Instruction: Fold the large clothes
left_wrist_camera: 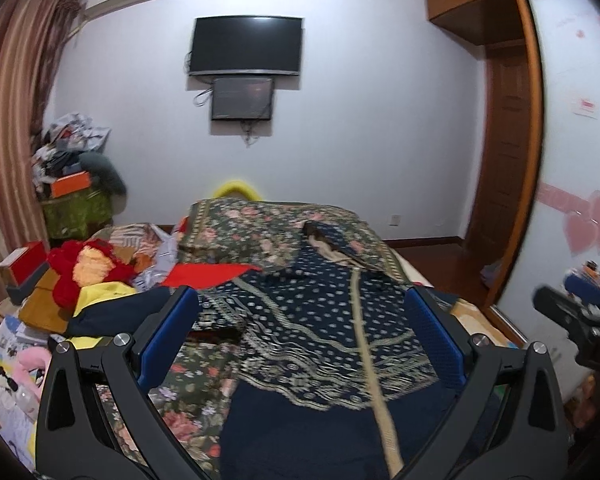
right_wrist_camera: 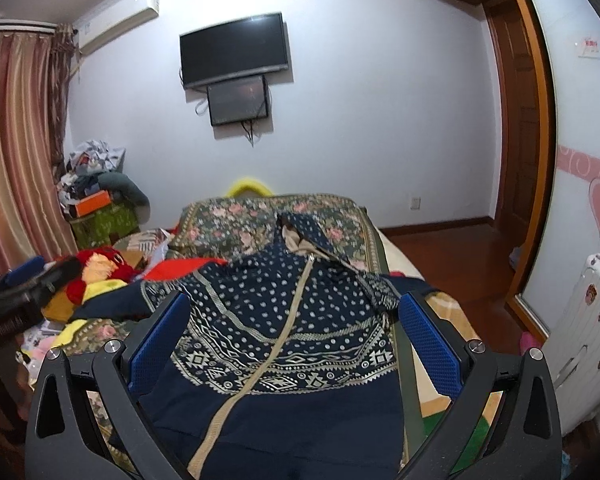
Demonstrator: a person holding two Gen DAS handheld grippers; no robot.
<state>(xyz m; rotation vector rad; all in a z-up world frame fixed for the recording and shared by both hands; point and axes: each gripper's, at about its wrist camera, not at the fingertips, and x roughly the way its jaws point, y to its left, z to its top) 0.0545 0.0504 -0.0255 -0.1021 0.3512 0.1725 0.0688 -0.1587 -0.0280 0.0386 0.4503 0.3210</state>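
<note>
Navy patterned garment [left_wrist_camera: 320,320] flat on bed, ahead of left tongs [left_wrist_camera: 302,312] and right tongs [right_wrist_camera: 294,320]; both released, empty.

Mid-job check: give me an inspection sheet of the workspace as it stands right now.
Surface: bed under a floral cover.
Job's things: navy patterned garment spread out, beige zipper up, hood toward the wall.
Clutter: red and yellow plush toy, boxes and bags piled left of the bed.
Grippers: left gripper open over the garment; right gripper open over it, holding nothing.
Cables: loose leads hanging below the wall screens.
Surroundings: curtain, air conditioner, wooden door frame, white suitcase.
</note>
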